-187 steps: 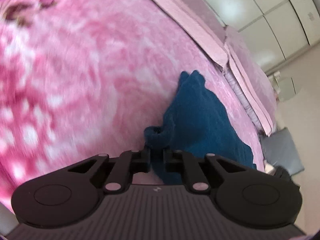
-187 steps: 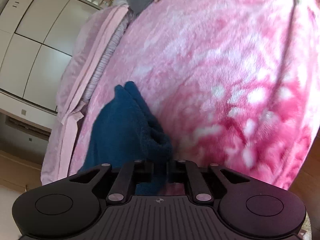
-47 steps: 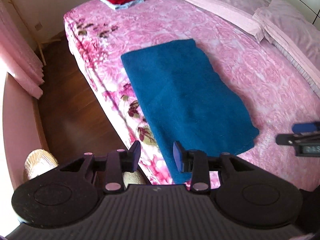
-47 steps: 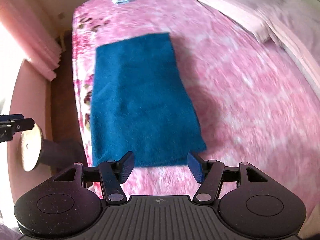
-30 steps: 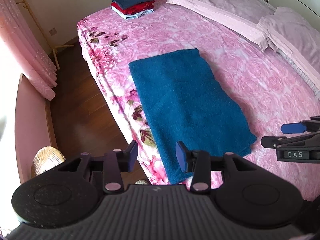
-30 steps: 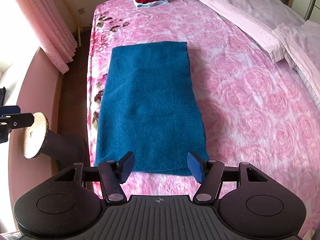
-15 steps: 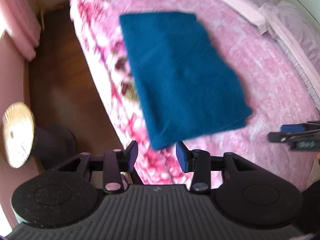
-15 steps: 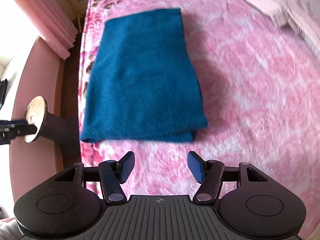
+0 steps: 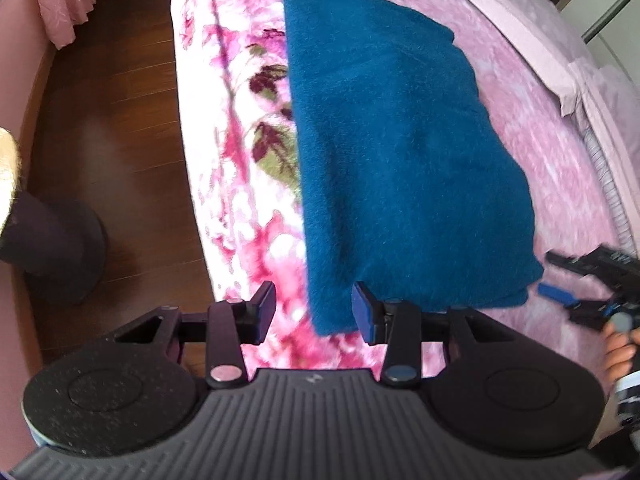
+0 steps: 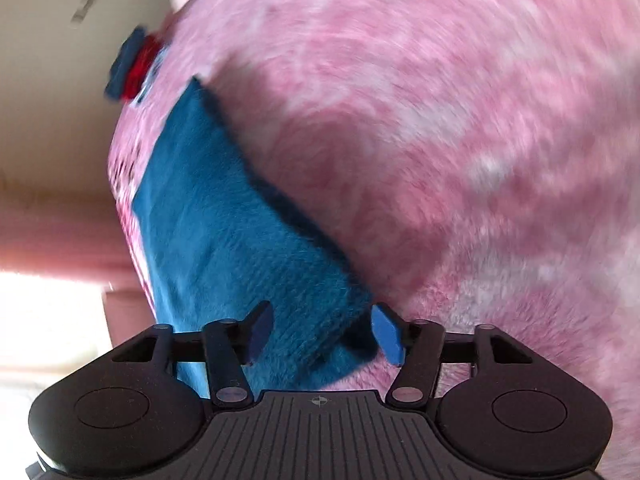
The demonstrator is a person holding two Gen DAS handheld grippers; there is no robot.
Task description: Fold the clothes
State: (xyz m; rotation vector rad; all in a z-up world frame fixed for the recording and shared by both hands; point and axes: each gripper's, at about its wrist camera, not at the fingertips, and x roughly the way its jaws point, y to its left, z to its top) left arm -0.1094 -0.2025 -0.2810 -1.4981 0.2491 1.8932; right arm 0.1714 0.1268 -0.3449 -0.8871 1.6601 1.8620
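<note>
A teal fleece garment (image 9: 400,152) lies folded into a long rectangle on the pink floral bedspread (image 9: 240,208), along the bed's edge. My left gripper (image 9: 314,312) is open, hovering just at the garment's near left corner. My right gripper (image 10: 322,332) is open and low over the bed, its fingers straddling the garment's (image 10: 240,248) near right corner. The right gripper also shows in the left wrist view (image 9: 588,284), at the garment's right corner.
A stack of folded clothes (image 10: 134,66) sits at the far corner of the bed. Pale pink pillows (image 9: 580,68) lie along the right. Left of the bed are dark wood floor (image 9: 112,120), a round stool (image 9: 44,248) and a pink curtain (image 9: 64,0).
Both grippers have dropped from high above the bed down to the garment's near end. They stayed open. The garment has not moved.
</note>
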